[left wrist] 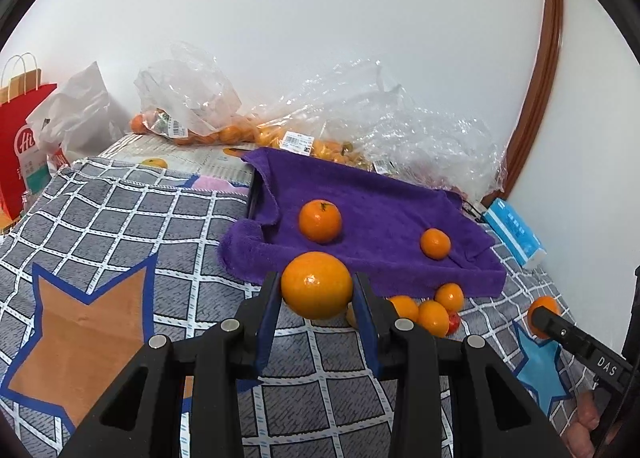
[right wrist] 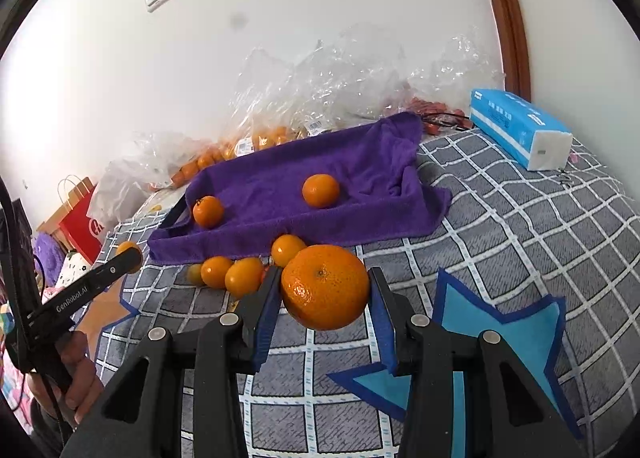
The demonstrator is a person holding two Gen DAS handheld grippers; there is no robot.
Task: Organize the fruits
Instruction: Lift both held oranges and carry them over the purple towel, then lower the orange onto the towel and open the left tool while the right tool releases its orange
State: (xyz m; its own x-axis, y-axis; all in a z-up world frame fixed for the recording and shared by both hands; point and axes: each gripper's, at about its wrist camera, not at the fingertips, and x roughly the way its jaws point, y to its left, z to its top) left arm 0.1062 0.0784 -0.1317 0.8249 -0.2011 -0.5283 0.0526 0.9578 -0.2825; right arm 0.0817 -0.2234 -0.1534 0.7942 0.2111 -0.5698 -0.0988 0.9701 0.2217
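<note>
We pinch a firm, smooth orange (left wrist: 316, 284) (right wrist: 325, 286) across its middle in each gripper (left wrist: 316, 290) (right wrist: 325, 292), squeezing gently.

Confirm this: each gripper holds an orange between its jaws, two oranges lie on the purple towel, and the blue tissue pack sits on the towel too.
Wrong on one point: the blue tissue pack is not on the purple towel; it lies apart from it on the checked cover, as the right wrist view shows. The rest holds: the left gripper and right gripper each hold an orange, and two oranges lie on the towel.
</note>
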